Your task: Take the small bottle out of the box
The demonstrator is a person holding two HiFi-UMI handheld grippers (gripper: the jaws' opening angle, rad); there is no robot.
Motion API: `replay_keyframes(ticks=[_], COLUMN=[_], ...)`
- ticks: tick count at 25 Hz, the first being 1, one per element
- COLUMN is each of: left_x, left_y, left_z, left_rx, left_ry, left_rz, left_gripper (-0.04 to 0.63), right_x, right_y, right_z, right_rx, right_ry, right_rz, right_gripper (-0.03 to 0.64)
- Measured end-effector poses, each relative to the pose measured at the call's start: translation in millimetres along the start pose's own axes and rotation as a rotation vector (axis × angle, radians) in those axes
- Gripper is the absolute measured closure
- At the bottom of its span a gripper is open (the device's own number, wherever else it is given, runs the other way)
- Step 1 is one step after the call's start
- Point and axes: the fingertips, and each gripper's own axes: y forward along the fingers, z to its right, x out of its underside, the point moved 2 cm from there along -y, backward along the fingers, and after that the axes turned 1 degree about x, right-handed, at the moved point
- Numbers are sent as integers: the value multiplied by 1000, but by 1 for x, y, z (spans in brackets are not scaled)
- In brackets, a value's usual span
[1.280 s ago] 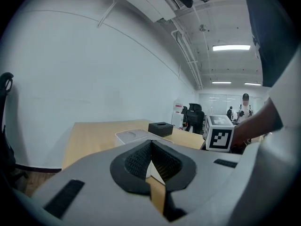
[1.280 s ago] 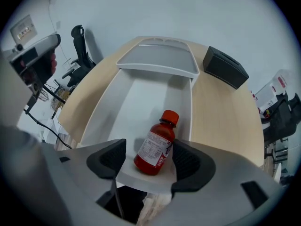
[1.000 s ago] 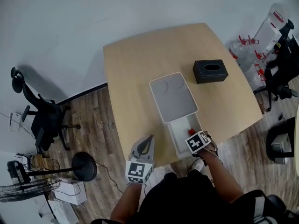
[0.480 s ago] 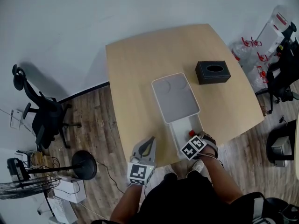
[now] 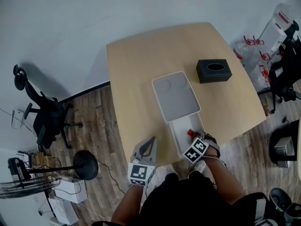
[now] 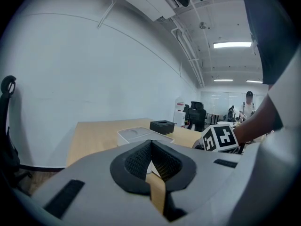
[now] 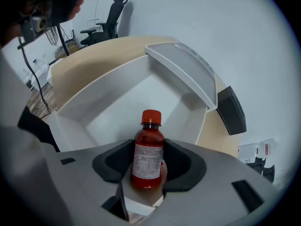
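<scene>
Light: bright, even, diffuse; ceiling strips (image 6: pixel 231 45) were blown white in left gripper view | Shadows: soft, faint one behind chair (image 5: pixel 44 121) on wall (image 5: pixel 70 27) | Distortion: heavy fisheye, black corners in both gripper views | Focus: small bottle (image 7: pixel 148 154) label was too soft to read.

A plain pale wall (image 5: pixel 70 18) runs along the far side, and wood-plank flooring (image 5: pixel 99 121) covers the room. A light wooden table (image 5: pixel 141 55) with rounded corners stands close to that wall. To the left, a black office chair (image 5: pixel 44 121) sits on the planks, with a round black stand base (image 5: pixel 85 167) nearer and a wire-caged fan (image 5: pixel 19 192) at the near left. Another black chair (image 5: pixel 284 74) stands at the right edge. Long ceiling lights (image 6: pixel 231 44) glow beside white ceiling pipes (image 6: pixel 186 46).
</scene>
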Motion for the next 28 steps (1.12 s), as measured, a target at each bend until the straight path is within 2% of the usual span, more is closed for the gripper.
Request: replay_keyframes(ticks=[6, 11, 17, 23, 28], left_x=[1, 1, -5, -23, -35], left_y=[-3, -4, -2, -4, -6], left_z=[6, 11, 20, 24, 19], left_rx=[-10, -20, -31, -58, -113], left_ry=[-7, -5, 1, 28, 36], left_rz=[-8, -3, -13, 27, 31], left_gripper=[584, 584, 584, 584, 584], right_x=[-7, -22, -36, -43, -50], right_y=[-14, -45, -91, -147, -195], right_z=[6, 22, 53, 86, 112], right_rx=[62, 139, 205, 209, 189], right_ry=[11, 73, 202, 388, 493], right_rz=[114, 278, 493, 734, 911], right_gripper=[400, 400, 400, 400, 400])
